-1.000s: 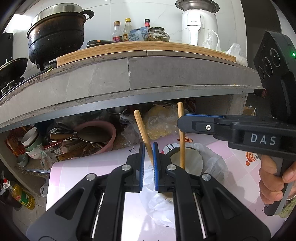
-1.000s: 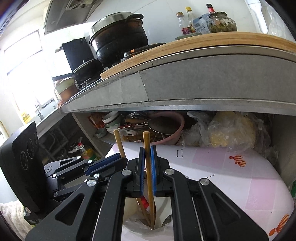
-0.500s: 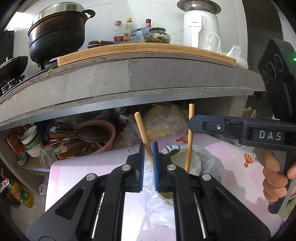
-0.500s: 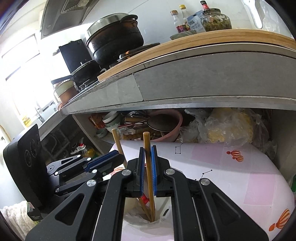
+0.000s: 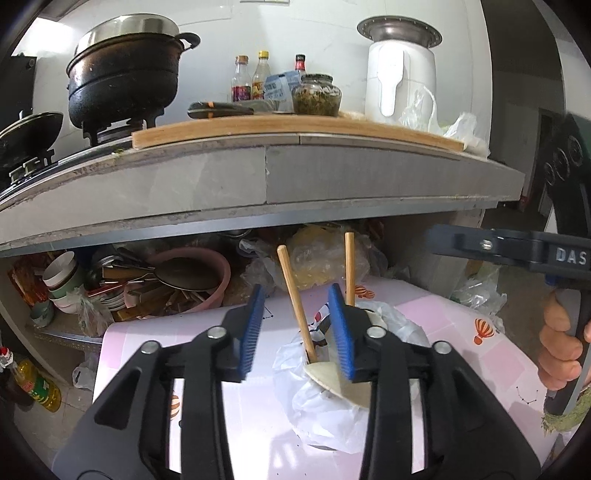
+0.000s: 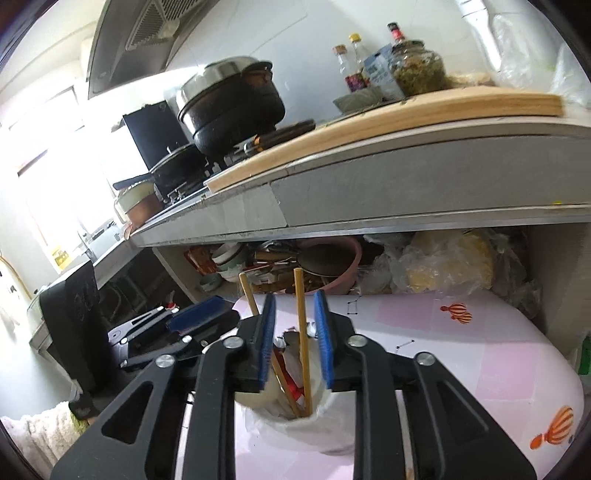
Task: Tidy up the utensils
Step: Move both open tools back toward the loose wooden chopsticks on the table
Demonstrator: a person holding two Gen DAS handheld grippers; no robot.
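This is a home kitchen: a blackened lidded pot [image 5: 123, 72] sits on a gas burner on a grey stone counter [image 5: 258, 177], beside a wooden cutting board [image 5: 295, 129], sauce bottles [image 5: 251, 79] and a jar [image 5: 317, 94] (pickles, perhaps; the glass is too blurred to tell). A range hood [image 6: 147, 33] hangs above, and the open shelf below is crammed with bowls [image 5: 61, 275], a pink basin [image 5: 207, 273] and plastic bags.

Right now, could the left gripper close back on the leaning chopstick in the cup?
Probably yes: the left gripper is opening with the leaning chopstick standing free between its pads, nothing blocking.
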